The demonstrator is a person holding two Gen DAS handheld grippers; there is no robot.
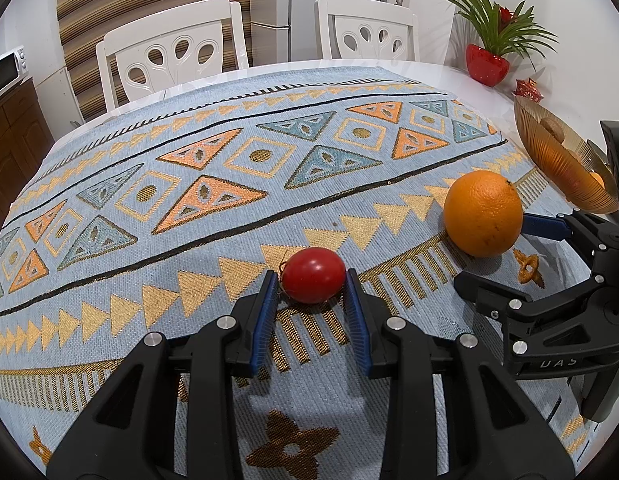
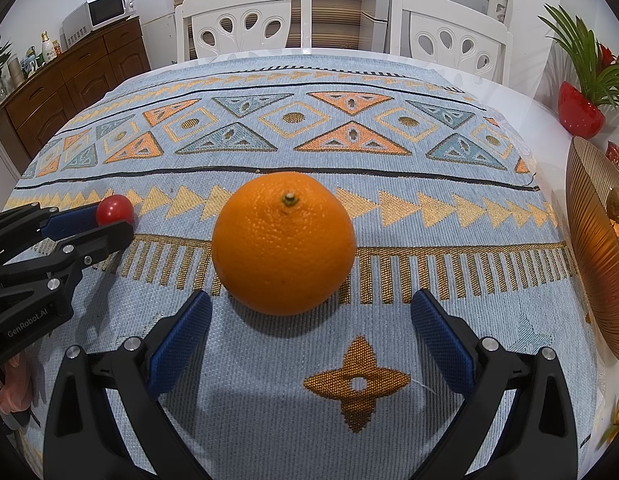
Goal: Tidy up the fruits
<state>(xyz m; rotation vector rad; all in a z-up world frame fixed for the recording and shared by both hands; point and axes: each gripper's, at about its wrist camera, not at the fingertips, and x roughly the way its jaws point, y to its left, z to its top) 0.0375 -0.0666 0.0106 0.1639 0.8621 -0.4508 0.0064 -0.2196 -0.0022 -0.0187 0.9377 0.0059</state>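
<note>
A small red tomato (image 1: 313,275) rests on the patterned blue cloth (image 1: 213,216). My left gripper (image 1: 311,280) has narrowed to its width, and both blue pads (image 1: 269,300) press its sides. In the right wrist view the tomato (image 2: 114,209) sits at the tips of the left gripper (image 2: 111,220). A large orange (image 2: 283,240) stands stem up just beyond my right gripper (image 2: 309,300), which is open wide and touches nothing. The left wrist view shows the orange (image 1: 483,214) with the right gripper (image 1: 499,252) spread around it.
An amber ribbed glass bowl (image 2: 589,240) holding brown and orange fruit stands at the table's right edge, close to the orange. Behind the bowl (image 1: 549,152) is a red pot with a plant (image 1: 487,64). Two white chairs (image 1: 173,48) line the far side. A hand (image 2: 13,392) holds the left gripper.
</note>
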